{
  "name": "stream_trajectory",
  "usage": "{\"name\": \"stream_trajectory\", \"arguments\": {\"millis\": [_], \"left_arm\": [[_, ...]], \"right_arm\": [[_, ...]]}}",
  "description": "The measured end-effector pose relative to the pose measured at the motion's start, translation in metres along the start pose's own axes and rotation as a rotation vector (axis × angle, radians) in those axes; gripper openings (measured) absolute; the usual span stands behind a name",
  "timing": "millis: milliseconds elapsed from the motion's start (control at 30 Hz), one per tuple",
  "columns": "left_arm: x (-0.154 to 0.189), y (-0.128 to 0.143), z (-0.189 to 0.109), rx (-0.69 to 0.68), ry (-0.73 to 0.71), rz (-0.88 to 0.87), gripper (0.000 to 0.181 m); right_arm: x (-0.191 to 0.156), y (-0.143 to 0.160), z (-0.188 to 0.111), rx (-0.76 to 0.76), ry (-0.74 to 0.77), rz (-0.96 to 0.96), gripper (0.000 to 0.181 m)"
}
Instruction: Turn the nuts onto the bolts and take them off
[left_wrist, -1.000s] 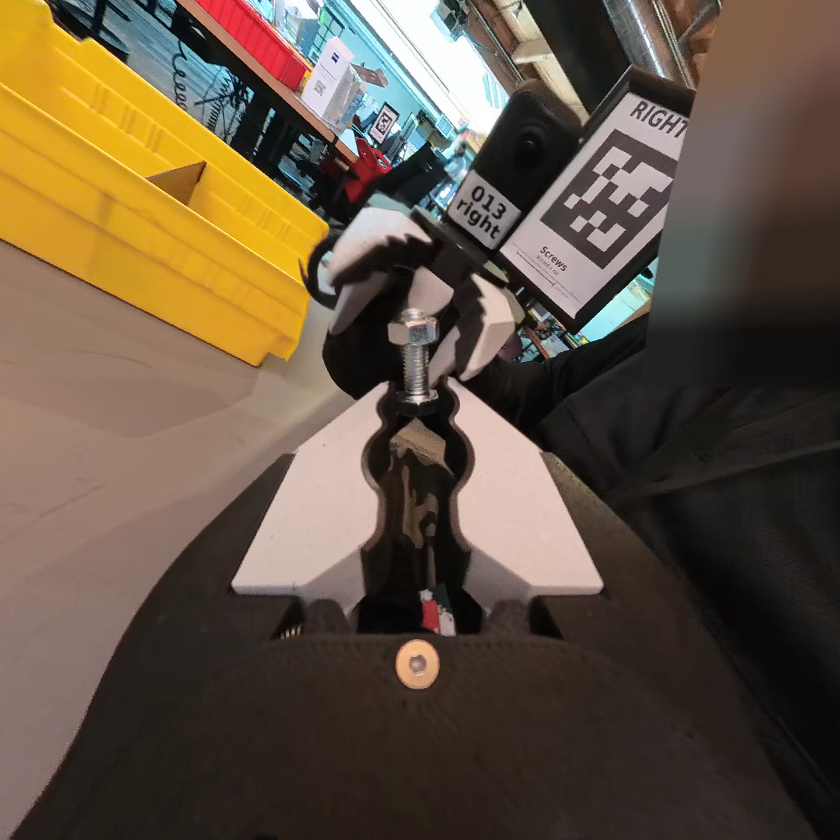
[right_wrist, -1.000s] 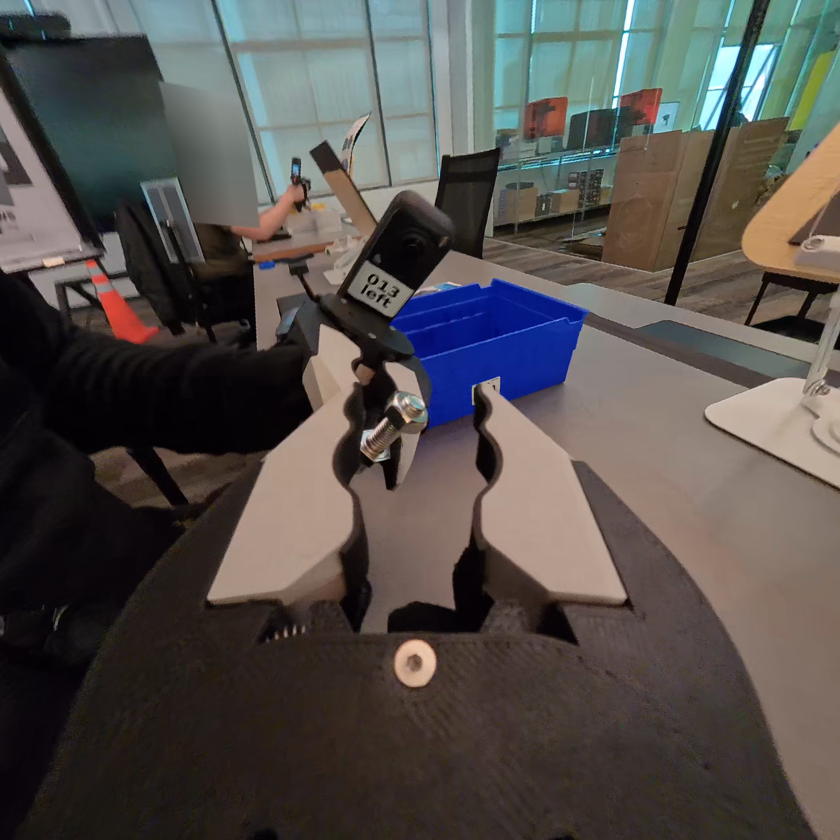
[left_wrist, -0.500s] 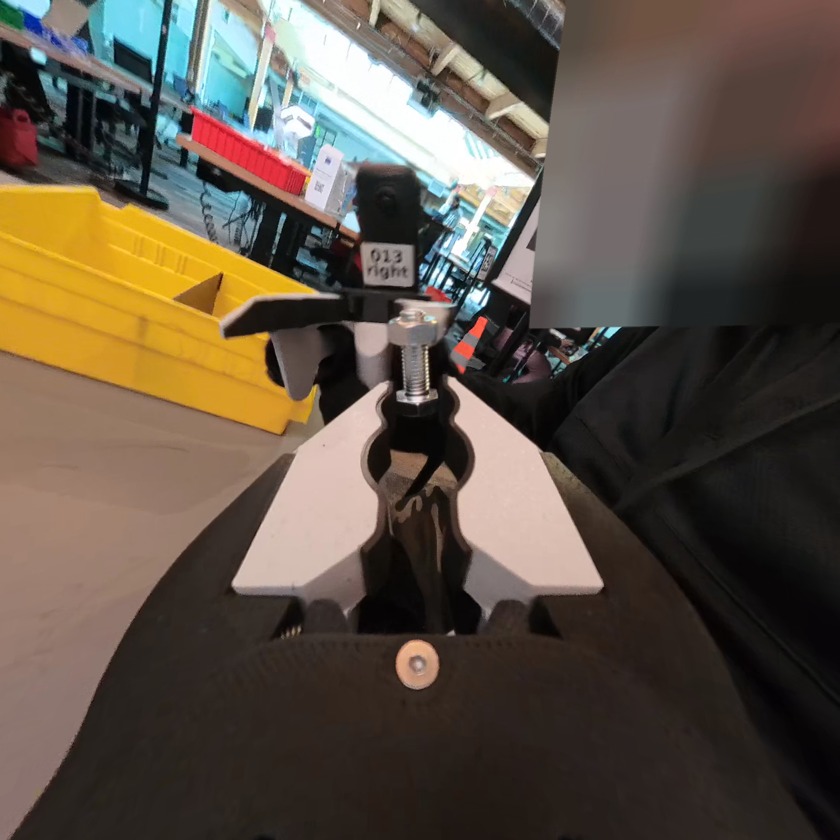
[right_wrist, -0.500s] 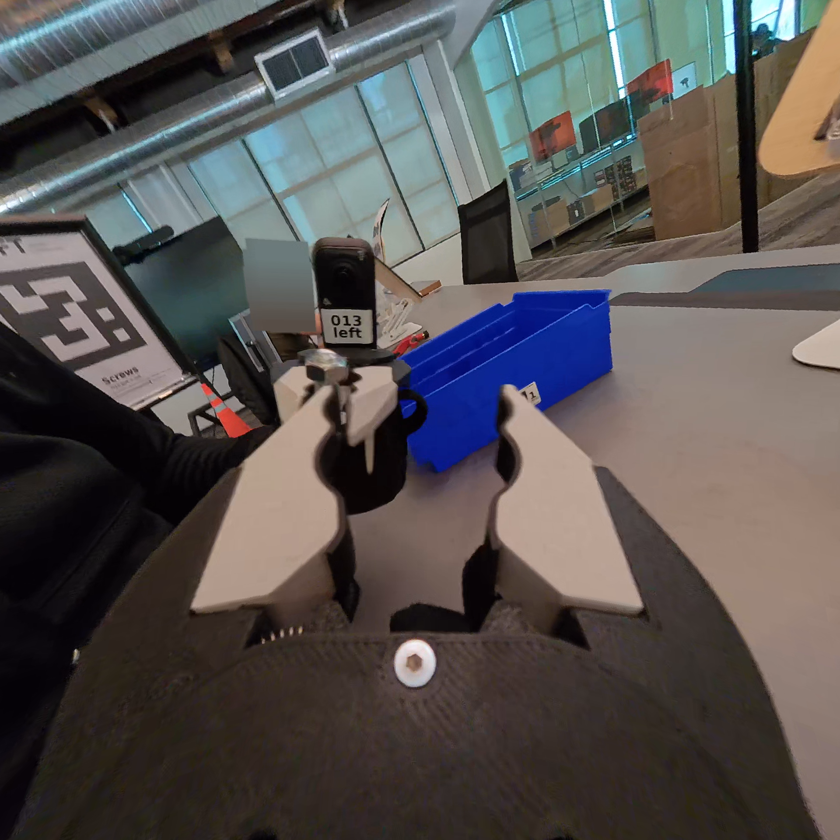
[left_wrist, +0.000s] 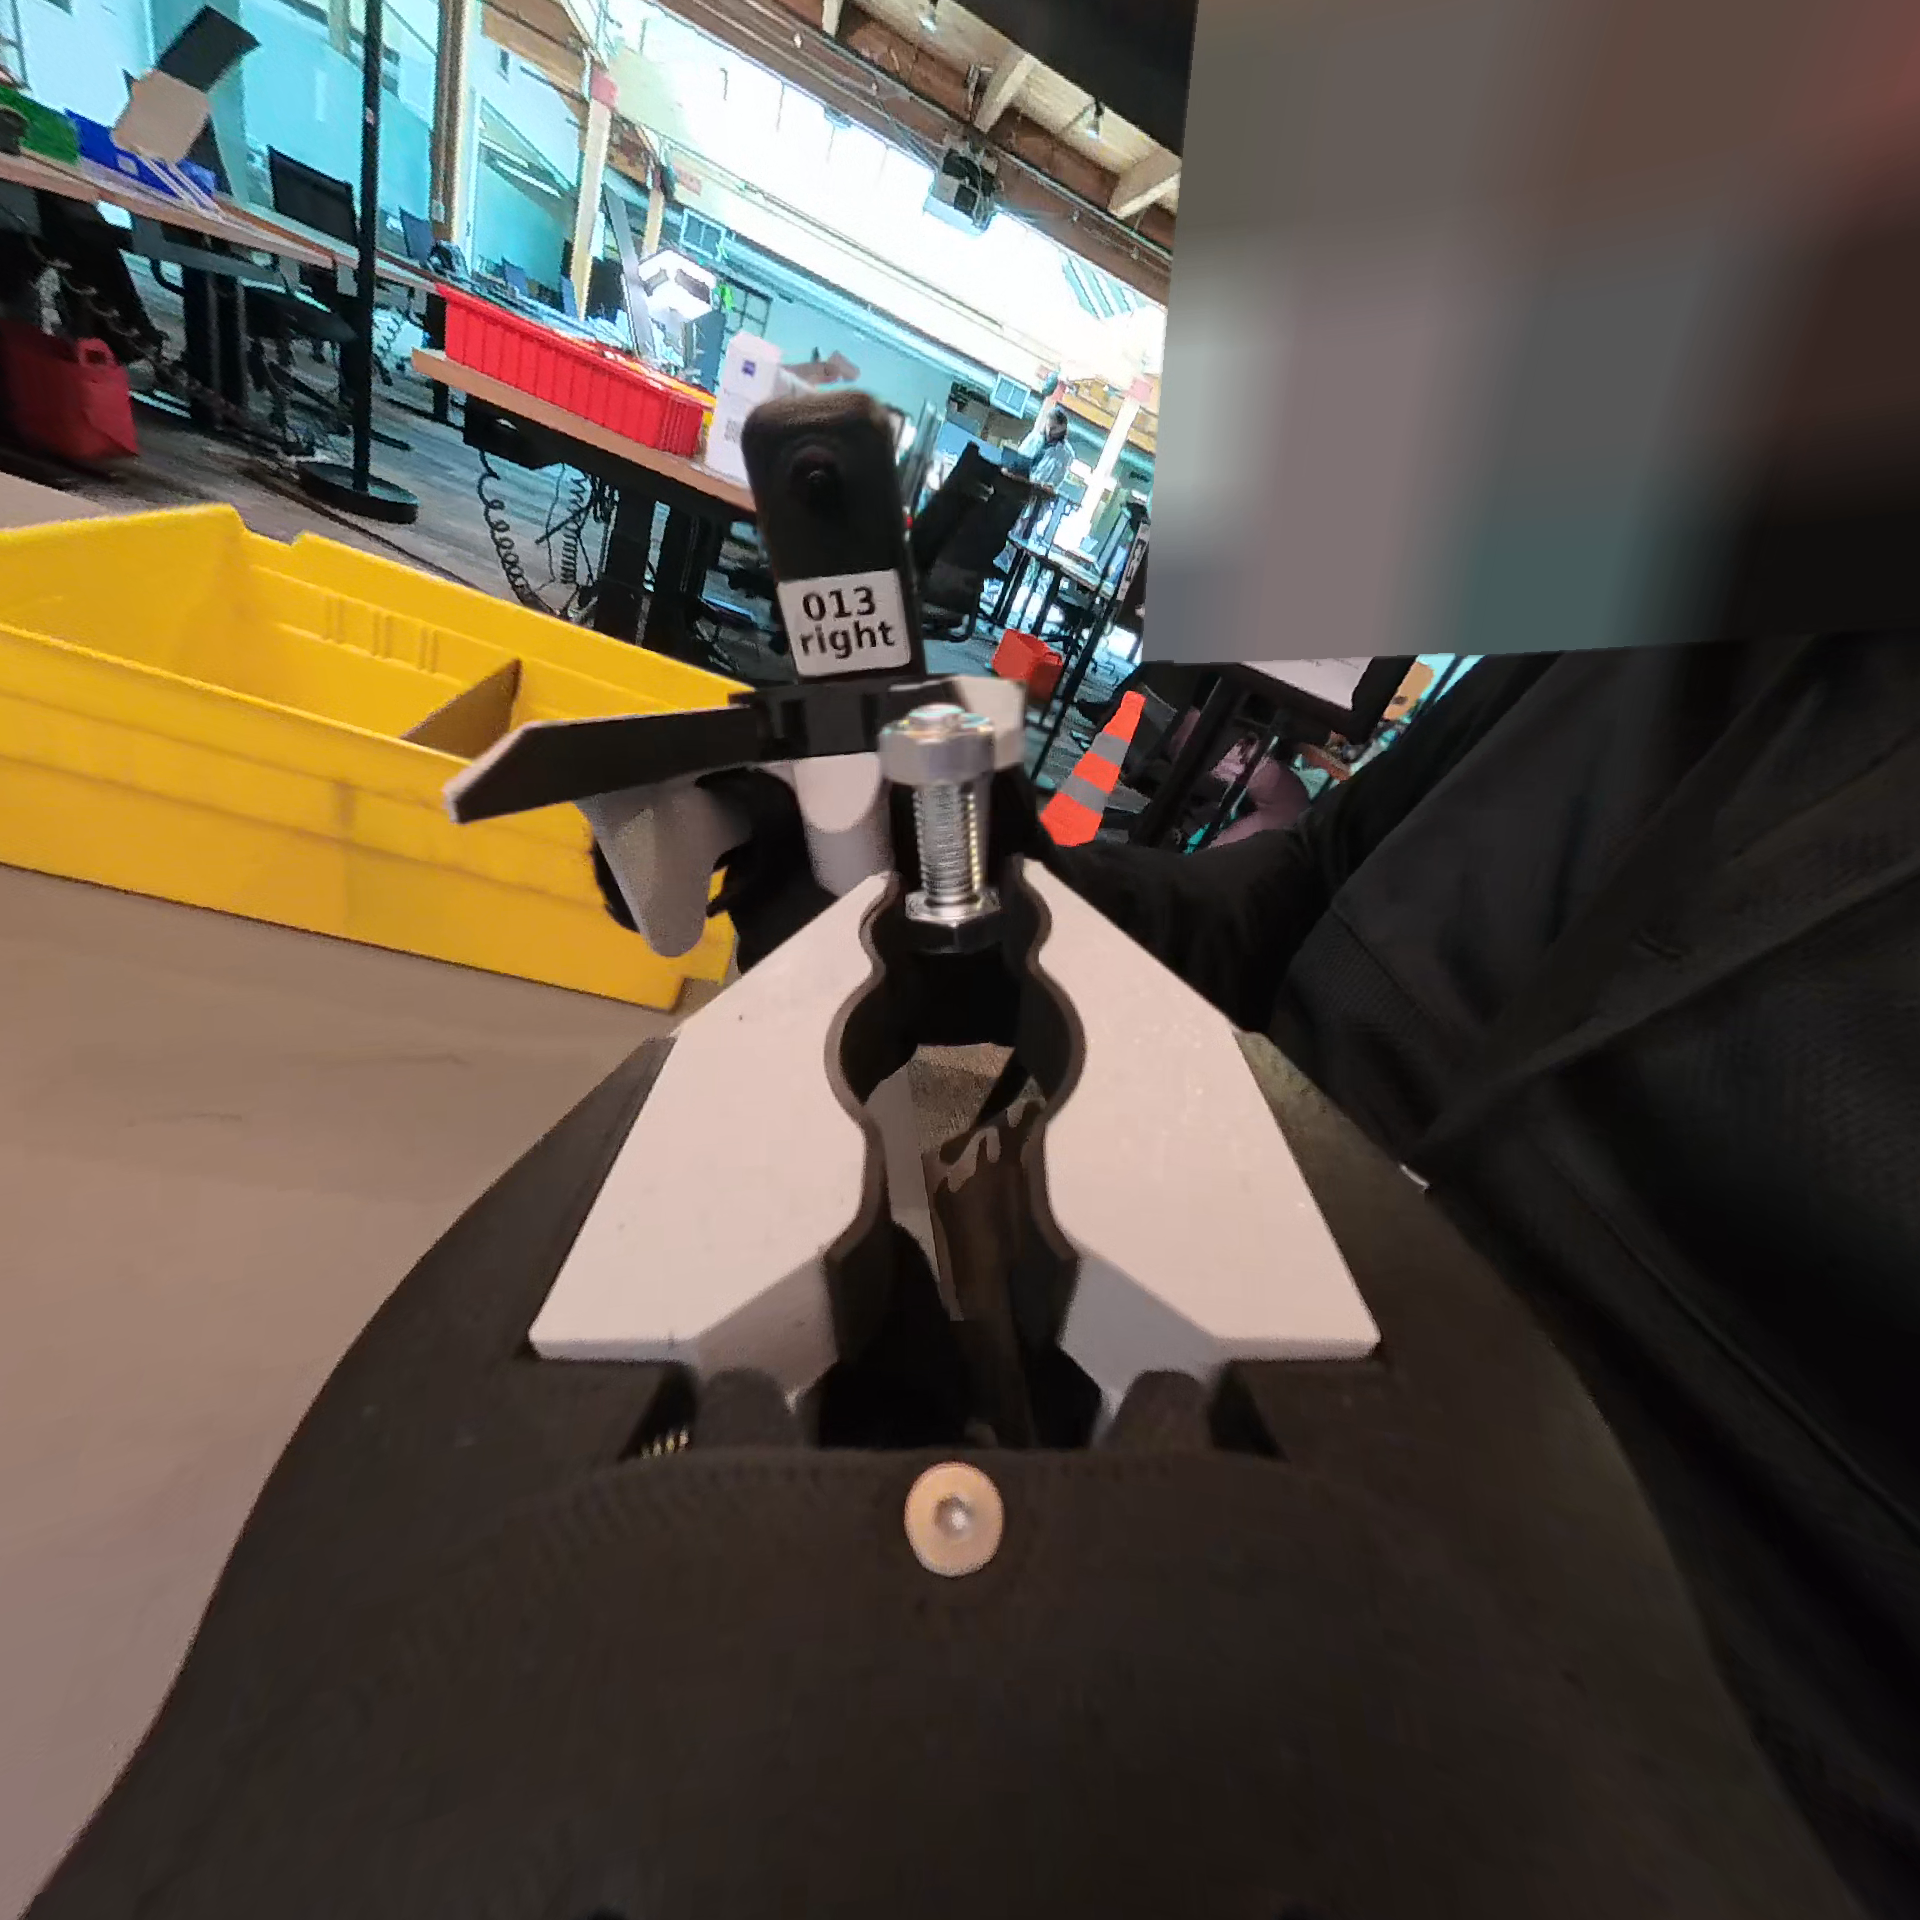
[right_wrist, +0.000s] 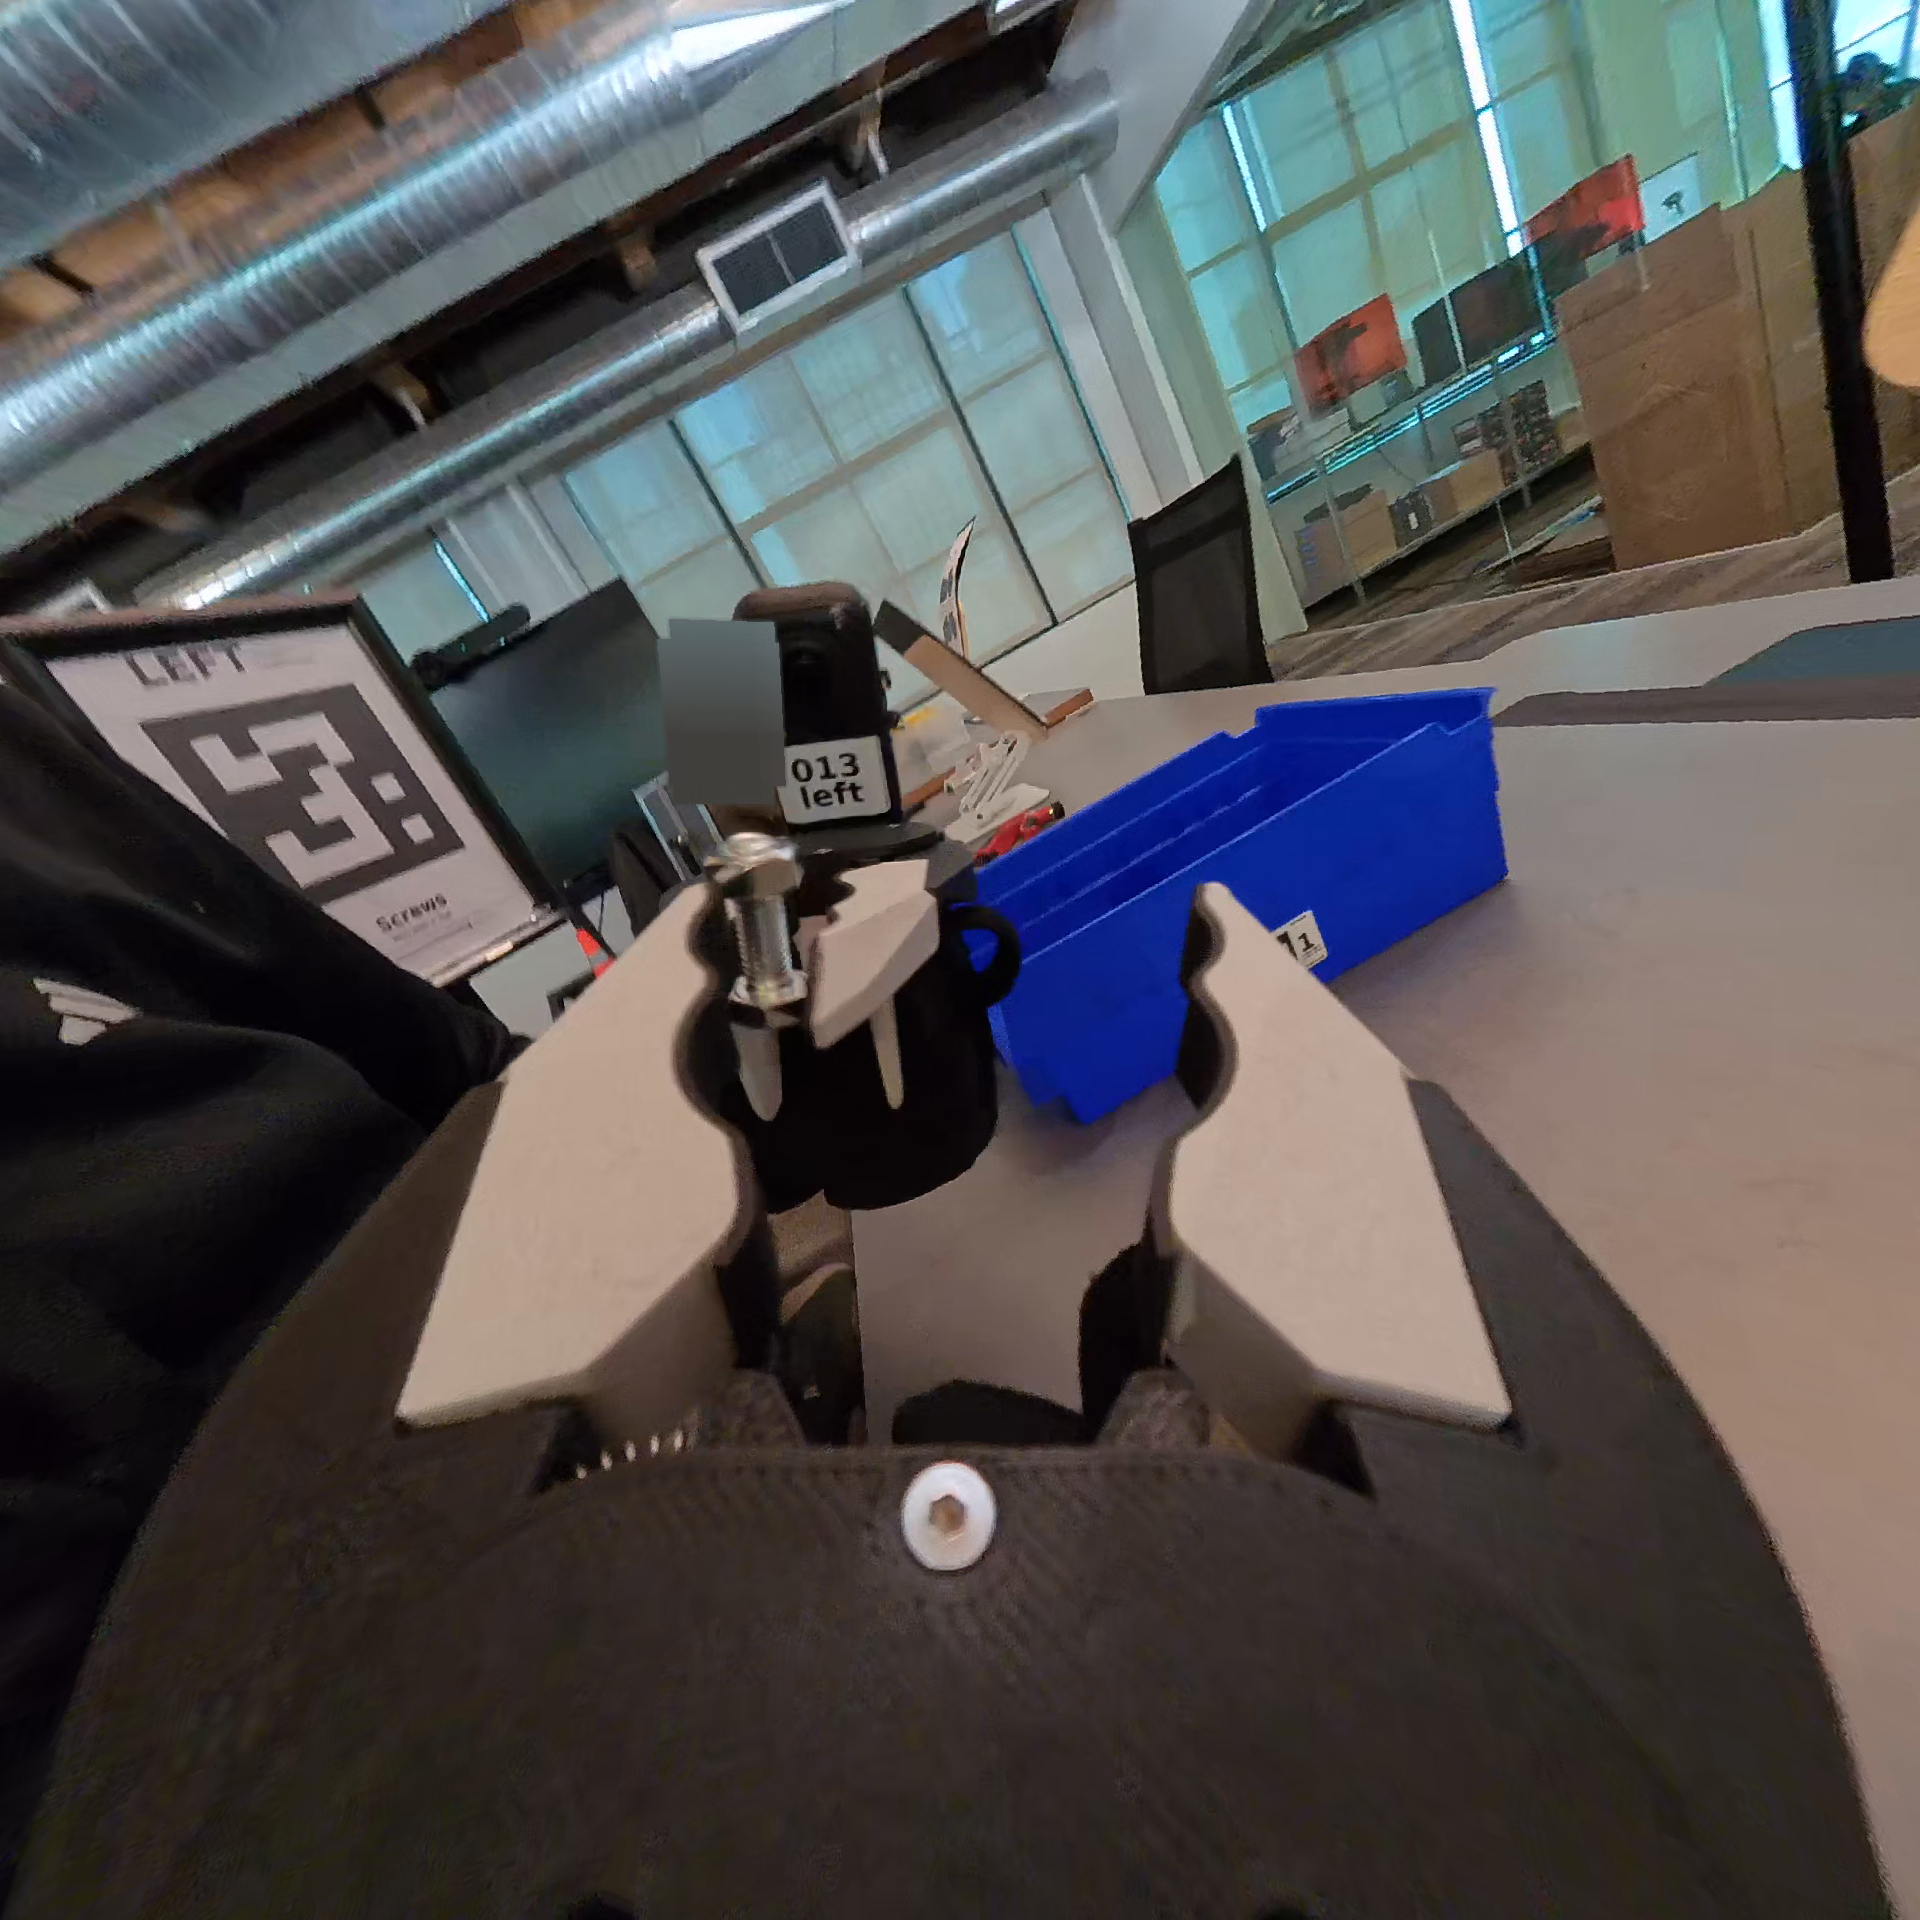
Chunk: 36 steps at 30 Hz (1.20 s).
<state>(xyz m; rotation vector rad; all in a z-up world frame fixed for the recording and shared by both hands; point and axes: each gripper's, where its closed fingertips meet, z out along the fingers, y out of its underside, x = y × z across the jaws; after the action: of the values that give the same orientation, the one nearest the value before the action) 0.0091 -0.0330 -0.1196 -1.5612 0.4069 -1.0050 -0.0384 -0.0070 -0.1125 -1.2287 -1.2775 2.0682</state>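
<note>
1. The left gripper (left_wrist: 951, 914) is clamped on the nut (left_wrist: 951, 923) right at its fingertips, and the bolt (left_wrist: 945, 821) stands up out of that nut, threads bare along most of its shank, hex head (left_wrist: 940, 743) on top.

2. Long axis: the bolt runs roughly vertical in both wrist views, in line with the left gripper's fingers, pointing away from its body.

3. The right gripper (right_wrist: 951, 935) has its fingers well apart and holds nothing; the grey table and the blue bin (right_wrist: 1247, 883) show through the gap.

4. Here's the relation that matters: from the right wrist view the bolt (right_wrist: 758, 935) sits just beside the inner edge of the right gripper's left finger (right_wrist: 613, 1122), off-centre in the gap. Whether they touch, I can't tell.

5. My read: the right gripper is the free one, so it needs to shift left to centre the hex head (right_wrist: 750, 868) before closing on it to spin.

6. Yellow bin (left_wrist: 260, 748) sits well clear behind.
</note>
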Motion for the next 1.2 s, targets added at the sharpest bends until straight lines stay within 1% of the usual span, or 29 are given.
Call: {"name": "stream_trajectory", "arguments": {"millis": [33, 67, 100, 133, 267, 333, 400, 433, 467, 500, 567, 633, 700, 767, 867, 1067, 1167, 1200], "left_arm": [[0.002, -0.004, -0.002, 0.017, 0.009, 0.006, 0.016], [0.003, -0.007, -0.003, 0.018, 0.007, 0.014, 0.016], [0.002, -0.007, -0.004, 0.008, -0.005, 0.030, 0.016], [0.003, -0.007, -0.003, 0.000, -0.010, 0.043, 0.016], [0.002, -0.002, -0.001, -0.008, -0.009, 0.040, 0.016], [0.003, 0.000, 0.000, -0.018, -0.010, 0.047, 0.016], [0.005, 0.002, 0.002, -0.033, -0.008, 0.063, 0.016], [0.006, 0.001, 0.003, -0.033, -0.013, 0.076, 0.016], [0.006, 0.000, 0.003, -0.033, -0.020, 0.083, 0.016], [0.006, -0.003, 0.002, -0.029, -0.026, 0.089, 0.016], [0.008, -0.010, -0.002, -0.010, -0.033, 0.114, 0.016], [0.009, -0.014, -0.004, -0.012, -0.056, 0.148, 0.016], [0.008, -0.014, -0.005, -0.022, -0.074, 0.169, 0.016], [0.007, -0.013, -0.004, -0.032, -0.081, 0.177, 0.016], [0.009, -0.007, 0.001, -0.065, -0.092, 0.208, 0.016], [0.011, 0.001, 0.009, -0.119, -0.114, 0.254, 0.016], [0.011, -0.004, 0.007, -0.103, -0.121, 0.257, 0.016], [0.010, -0.008, 0.005, -0.092, -0.130, 0.257, 0.016]], "right_arm": [[0.004, -0.004, -0.005, 0.021, 0.007, 0.018, 0.069], [0.010, -0.007, -0.009, 0.039, 0.023, 0.035, 0.065], [0.016, -0.008, -0.013, 0.047, 0.038, 0.052, 0.071], [0.017, -0.009, -0.014, 0.052, 0.036, 0.060, 0.072], [-0.007, -0.009, -0.004, 0.043, -0.053, 0.018, 0.082], [-0.016, -0.003, 0.004, 0.013, -0.067, -0.018, 0.083], [-0.018, -0.002, 0.006, 0.011, -0.072, -0.013, 0.083], [-0.016, -0.002, 0.005, 0.018, -0.069, 0.002, 0.083], [-0.012, -0.003, 0.003, 0.025, -0.064, 0.021, 0.088], [-0.008, -0.005, 0.001, 0.034, -0.054, 0.037, 0.087], [0.006, -0.009, -0.008, 0.059, -0.009, 0.060, 0.082], [0.009, -0.013, -0.014, 0.084, -0.019, 0.087, 0.077], [-0.005, -0.018, -0.011, 0.095, -0.077, 0.066, 0.081], [-0.021, -0.012, -0.002, 0.056, -0.118, 0.013, 0.088], [-0.032, -0.003, 0.009, 0.021, -0.127, -0.030, 0.093], [-0.025, -0.003, 0.010, 0.019, -0.069, -0.045, 0.098], [-0.021, -0.008, 0.006, 0.036, -0.065, -0.037, 0.099], [-0.016, -0.010, 0.002, 0.049, -0.053, -0.018, 0.103]]}}
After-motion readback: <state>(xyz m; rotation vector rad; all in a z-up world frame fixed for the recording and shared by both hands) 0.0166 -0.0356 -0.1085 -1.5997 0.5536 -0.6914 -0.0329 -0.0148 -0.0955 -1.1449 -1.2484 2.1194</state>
